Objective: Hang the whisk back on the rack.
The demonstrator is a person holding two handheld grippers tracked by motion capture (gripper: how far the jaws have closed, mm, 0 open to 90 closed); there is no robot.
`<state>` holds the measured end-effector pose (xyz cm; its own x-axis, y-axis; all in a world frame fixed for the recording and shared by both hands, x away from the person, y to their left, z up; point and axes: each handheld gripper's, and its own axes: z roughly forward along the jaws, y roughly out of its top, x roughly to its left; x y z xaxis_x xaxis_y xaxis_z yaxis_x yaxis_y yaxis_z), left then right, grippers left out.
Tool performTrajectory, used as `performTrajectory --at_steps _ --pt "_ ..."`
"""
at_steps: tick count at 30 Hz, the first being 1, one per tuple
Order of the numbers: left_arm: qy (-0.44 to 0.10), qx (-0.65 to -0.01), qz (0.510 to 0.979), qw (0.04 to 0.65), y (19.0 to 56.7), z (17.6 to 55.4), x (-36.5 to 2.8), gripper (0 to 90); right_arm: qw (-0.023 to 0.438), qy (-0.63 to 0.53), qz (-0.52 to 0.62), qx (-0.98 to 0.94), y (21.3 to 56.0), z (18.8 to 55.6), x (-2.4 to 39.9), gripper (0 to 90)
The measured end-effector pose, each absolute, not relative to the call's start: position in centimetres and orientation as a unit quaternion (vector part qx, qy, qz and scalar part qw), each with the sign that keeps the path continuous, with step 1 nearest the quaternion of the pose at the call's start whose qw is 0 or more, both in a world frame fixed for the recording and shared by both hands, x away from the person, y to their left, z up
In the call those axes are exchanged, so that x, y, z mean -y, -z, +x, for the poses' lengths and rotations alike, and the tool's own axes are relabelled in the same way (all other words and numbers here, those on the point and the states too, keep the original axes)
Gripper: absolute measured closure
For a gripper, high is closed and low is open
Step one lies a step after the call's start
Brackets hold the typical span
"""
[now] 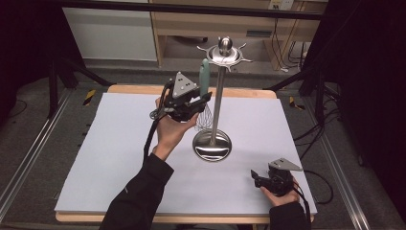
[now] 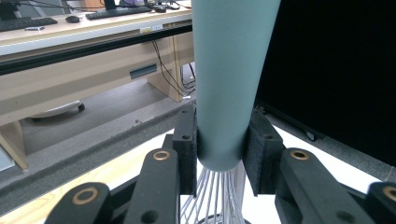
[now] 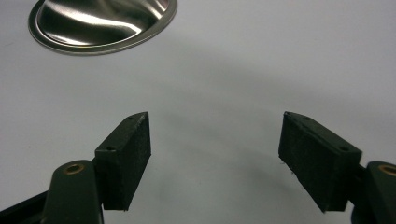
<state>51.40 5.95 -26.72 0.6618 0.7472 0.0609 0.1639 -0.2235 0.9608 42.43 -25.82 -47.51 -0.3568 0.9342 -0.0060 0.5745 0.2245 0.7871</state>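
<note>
While held: left gripper (image 2: 219,154) jaws pinch whisk (image 1: 204,76) handle beside stand (image 1: 218,96).
Right gripper (image 3: 215,154): jaws spread, empty.
Risk: whisk may swing, striking stand's pole.

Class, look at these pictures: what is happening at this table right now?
A person works with a gripper in each hand. The left gripper is shut on the pale green handle of a wire whisk, holding it upright beside the tall shiny metal utensil stand, just under the stand's hook ring. The right gripper sits open and empty, low over the white table cover near the stand's round base.
</note>
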Motion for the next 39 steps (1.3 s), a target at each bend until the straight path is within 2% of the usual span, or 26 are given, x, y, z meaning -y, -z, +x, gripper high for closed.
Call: performTrajectory --at_steps 5,8,10,18,28,39 --pt "-0.264 -0.31 0.736 0.541 26.9 51.4 -6.0 66.0 0.251 -0.36 0.509 -0.741 47.5 42.4 25.8 25.6" --pt "-0.263 -0.311 0.73 0.549 27.1 51.4 -6.4 56.2 0.251 -0.36 0.508 -0.741 47.5 42.4 25.8 25.5" --pt "-0.263 -0.311 0.727 0.553 27.3 51.2 -6.7 52.8 0.251 -0.359 0.508 -0.741 47.5 42.4 25.9 25.6" --pt "-0.26 -0.302 0.724 0.563 27.7 50.0 -8.2 44.7 0.25 -0.359 0.512 -0.739 47.5 42.4 25.9 25.5" --pt "-0.261 -0.304 0.724 0.561 29.3 48.6 -10.6 41.4 0.25 -0.357 0.514 -0.739 47.5 42.3 25.9 25.4" --pt "-0.257 -0.327 0.74 0.528 33.6 47.0 -14.4 38.4 0.253 -0.355 0.515 -0.738 47.6 42.3 26.1 25.2"
